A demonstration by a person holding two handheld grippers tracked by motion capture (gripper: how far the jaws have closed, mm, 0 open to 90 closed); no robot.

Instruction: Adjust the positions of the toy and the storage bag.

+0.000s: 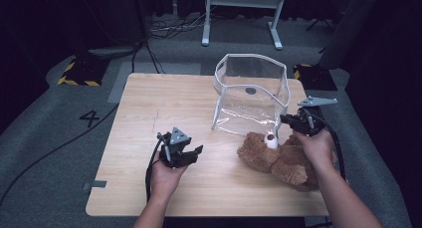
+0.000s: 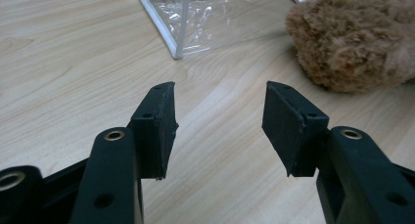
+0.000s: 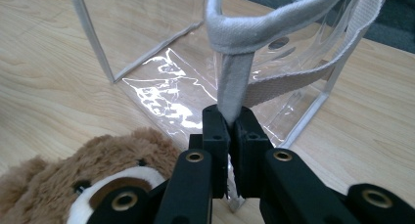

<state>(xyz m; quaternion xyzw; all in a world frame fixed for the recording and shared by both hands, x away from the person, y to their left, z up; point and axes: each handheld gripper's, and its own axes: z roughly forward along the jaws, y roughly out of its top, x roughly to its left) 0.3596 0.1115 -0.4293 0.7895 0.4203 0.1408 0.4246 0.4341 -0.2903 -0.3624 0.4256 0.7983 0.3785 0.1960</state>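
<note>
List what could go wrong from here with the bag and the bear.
1. The right gripper pinches only the grey strap of the clear bag; a pull may tip or drag the light bag.
2. The teddy bear lies against the bag's front and the right hand, so it could get shoved.
3. The left gripper hangs open, steadying nothing.

Lab or recording studio, not home. Pale wood worktop (image 1: 164,108) stands alone on grey carpet (image 1: 45,153). Dark curtains behind worktop. Black cables (image 1: 54,151) trail across carpet left of worktop. Number 4 (image 1: 90,118) marked on floor just left of worktop. Yellow-black hazard-striped plates (image 1: 79,71) near its far corners. White metal frame legs (image 1: 239,19) beyond far edge.
</note>
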